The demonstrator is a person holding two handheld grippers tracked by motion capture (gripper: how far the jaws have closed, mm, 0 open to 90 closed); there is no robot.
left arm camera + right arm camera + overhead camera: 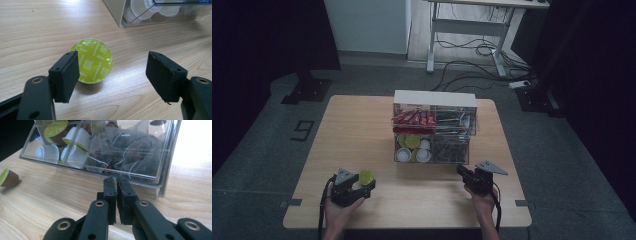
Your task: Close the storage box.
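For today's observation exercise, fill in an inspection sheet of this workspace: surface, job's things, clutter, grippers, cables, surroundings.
Surface: pale wooden table, mostly bare.
Job's things: green-lidded capsule lying on the table; clear organiser with capsules, tea bags and red sachets.
Clutter: nothing seen.
Grippers: left gripper open, capsule by one pad; right gripper nearly shut, holding nothing, at the organiser's front.
Cables: one trails from each gripper; more on the floor.
Surroundings: grey floor, desk frame behind.

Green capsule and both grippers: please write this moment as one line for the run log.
left gripper: open around green capsule, on table | right gripper: almost shut, empty, before clear organizer
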